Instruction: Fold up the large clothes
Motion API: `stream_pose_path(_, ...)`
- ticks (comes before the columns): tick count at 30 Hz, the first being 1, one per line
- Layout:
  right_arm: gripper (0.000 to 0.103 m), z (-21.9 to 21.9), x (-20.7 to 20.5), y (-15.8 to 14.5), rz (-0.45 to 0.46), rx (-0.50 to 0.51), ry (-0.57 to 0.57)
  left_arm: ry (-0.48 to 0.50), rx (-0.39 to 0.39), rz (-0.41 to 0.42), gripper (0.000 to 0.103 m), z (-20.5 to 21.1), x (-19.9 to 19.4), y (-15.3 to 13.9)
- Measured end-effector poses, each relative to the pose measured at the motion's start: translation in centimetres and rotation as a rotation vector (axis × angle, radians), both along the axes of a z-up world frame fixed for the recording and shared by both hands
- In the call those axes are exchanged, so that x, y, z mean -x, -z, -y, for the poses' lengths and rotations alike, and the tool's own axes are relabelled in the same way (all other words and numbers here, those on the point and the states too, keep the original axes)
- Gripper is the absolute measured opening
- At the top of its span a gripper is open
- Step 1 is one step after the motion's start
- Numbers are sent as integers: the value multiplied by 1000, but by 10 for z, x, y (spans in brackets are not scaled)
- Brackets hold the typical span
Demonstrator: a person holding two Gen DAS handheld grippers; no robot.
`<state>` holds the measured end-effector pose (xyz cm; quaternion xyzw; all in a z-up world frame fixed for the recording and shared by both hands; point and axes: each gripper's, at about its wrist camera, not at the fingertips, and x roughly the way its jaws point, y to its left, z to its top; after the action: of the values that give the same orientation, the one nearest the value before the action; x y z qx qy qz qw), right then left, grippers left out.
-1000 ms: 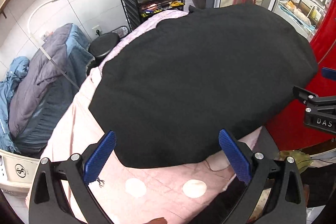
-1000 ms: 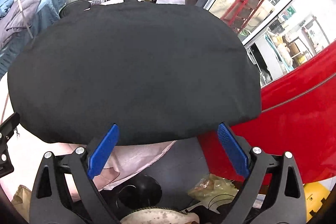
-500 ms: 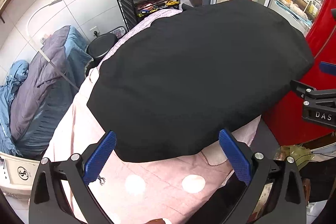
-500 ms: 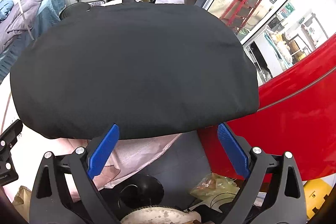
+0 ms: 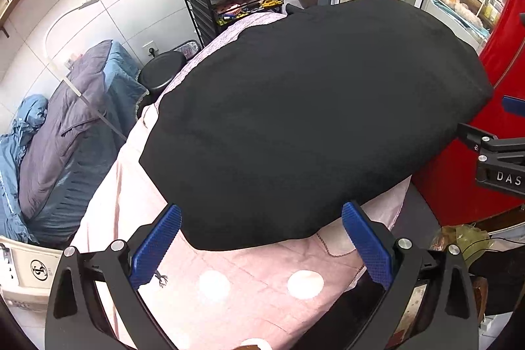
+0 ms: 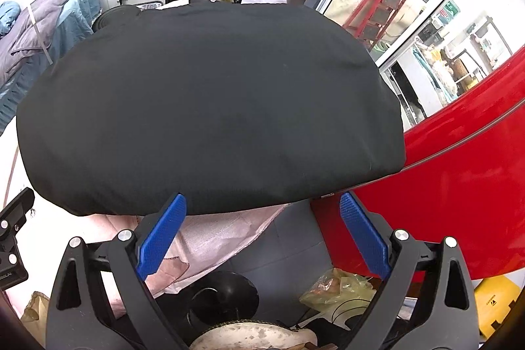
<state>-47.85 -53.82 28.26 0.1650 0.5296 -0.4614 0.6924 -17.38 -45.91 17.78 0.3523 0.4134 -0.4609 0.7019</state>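
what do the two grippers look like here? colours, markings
Both alike: left gripper and right gripper have black angular frames with silver bolts and blue textured finger pads. White "DAS" lettering shows on the right one's side. No cables or sleeves visible.

White letters "DAS" stand on the black right gripper point(image 5: 502, 166), cut off by the frame edge. A circled emblem resembling "S" marks the white box point(image 5: 19, 268). Other print is too small to read.
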Motion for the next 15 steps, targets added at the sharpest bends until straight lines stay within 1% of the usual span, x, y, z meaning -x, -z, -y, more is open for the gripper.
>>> stream_pose_path(4,94,-1,-1,-1,2,3,-2,3,6,-18,97,-1,-1,0)
stream_pose_path(9,94,-2,-2,0,-1,-1,0,26,38,22,97,-4,5,-2)
stream_pose_path(12,94,-2,-2,0,1,-1,0,32,28,3,97,-4,7,-1)
stream_pose_path(15,94,-2,-2,1,0,0,1,24,6,10,97,-2,7,-1)
